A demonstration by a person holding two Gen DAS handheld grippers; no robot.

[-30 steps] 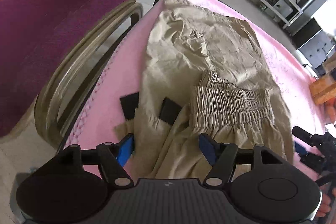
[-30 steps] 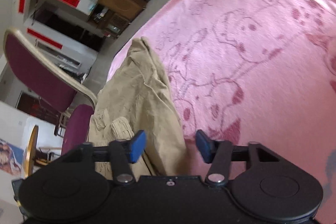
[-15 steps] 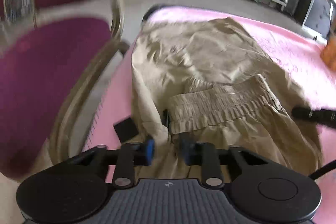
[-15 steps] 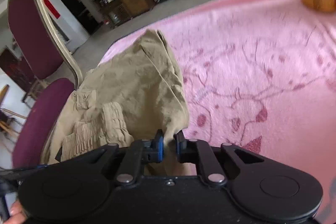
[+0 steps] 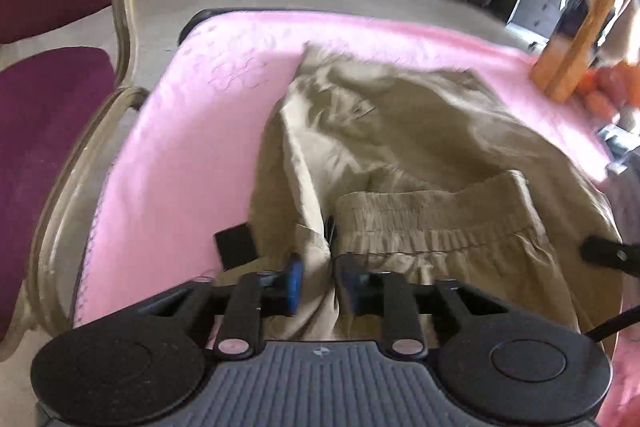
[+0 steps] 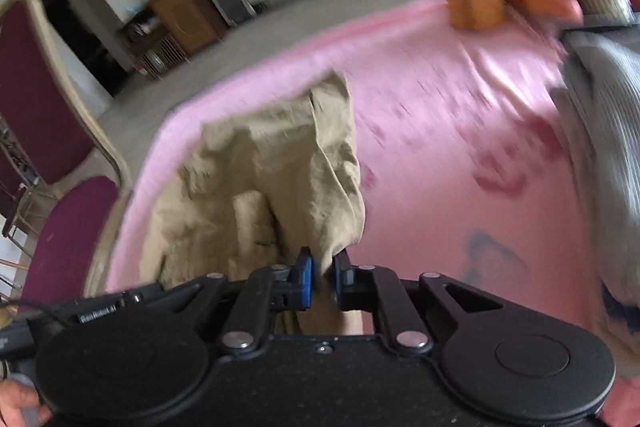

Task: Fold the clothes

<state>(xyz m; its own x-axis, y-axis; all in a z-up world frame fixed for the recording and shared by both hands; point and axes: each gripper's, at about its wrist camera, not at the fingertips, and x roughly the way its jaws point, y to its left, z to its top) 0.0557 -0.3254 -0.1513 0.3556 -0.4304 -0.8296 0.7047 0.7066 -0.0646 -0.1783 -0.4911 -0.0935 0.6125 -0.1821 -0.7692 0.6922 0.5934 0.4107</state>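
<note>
The crumpled khaki cotton trousers (image 5: 420,155) lie on the pink blanket-covered surface (image 5: 180,155) — both tools grasp the fabric. The left tool (image 5: 318,285) pinches cloth near the elastic waistband (image 5: 432,223); the right tool (image 6: 322,281) clamps an edge at 6 o'clock.

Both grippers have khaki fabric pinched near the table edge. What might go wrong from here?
The left gripper and right gripper each pinch only a thin edge of the khaki trousers, so fabric may slip out. Dragging could bunch the pink blanket or sweep the trousers toward the orange carton.
</note>
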